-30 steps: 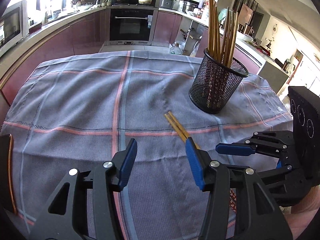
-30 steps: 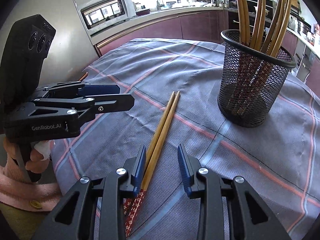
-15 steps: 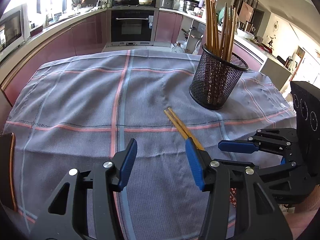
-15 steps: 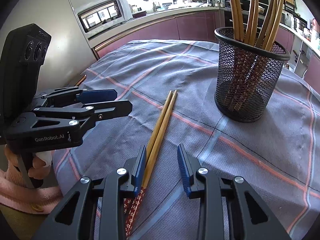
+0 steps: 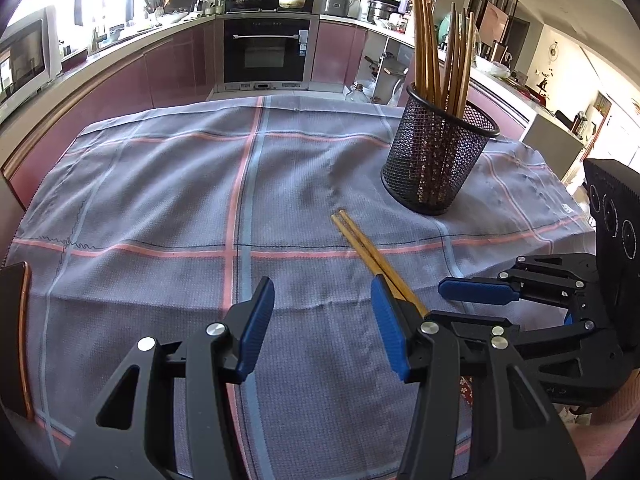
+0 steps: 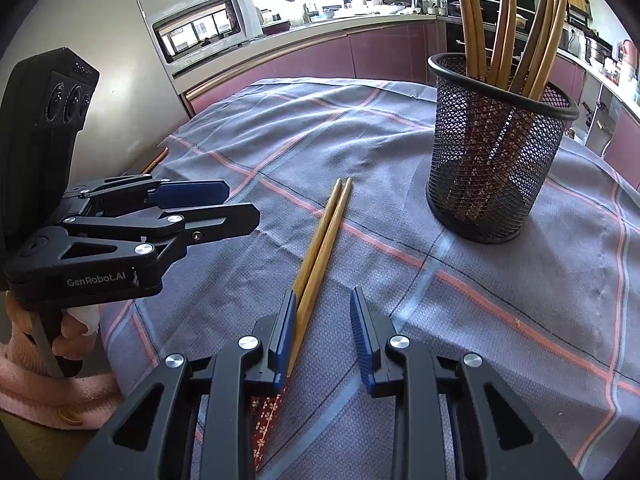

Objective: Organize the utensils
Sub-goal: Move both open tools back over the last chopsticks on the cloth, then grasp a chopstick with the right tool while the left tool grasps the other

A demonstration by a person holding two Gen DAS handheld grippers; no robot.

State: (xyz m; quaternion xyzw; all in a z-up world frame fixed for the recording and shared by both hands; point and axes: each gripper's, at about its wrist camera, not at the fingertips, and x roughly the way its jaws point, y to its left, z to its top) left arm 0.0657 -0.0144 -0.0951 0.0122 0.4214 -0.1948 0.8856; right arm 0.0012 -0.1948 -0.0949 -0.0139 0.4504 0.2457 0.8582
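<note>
Two wooden chopsticks [image 6: 322, 240] lie side by side on the checked tablecloth; they also show in the left wrist view [image 5: 366, 250]. A black mesh holder [image 6: 492, 160] stands upright beyond them with several chopsticks in it, also in the left wrist view [image 5: 436, 160]. My right gripper [image 6: 324, 328] is open, its jaws around the near, red-patterned ends of the loose pair, the left pad close beside them. My left gripper [image 5: 322, 328] is open and empty, left of the pair; the right gripper [image 5: 476, 292] reaches in from the right.
The grey cloth [image 5: 160, 200] covers the table up to its edges. A dark phone-like slab [image 5: 14, 340] lies at the table's left edge. Kitchen counters and an oven [image 5: 266, 52] stand behind. My left gripper shows in the right wrist view [image 6: 192, 208].
Both grippers have drawn back slightly from the holder. The right gripper's jaws now sit further around the chopsticks' near ends. Both stay open.
</note>
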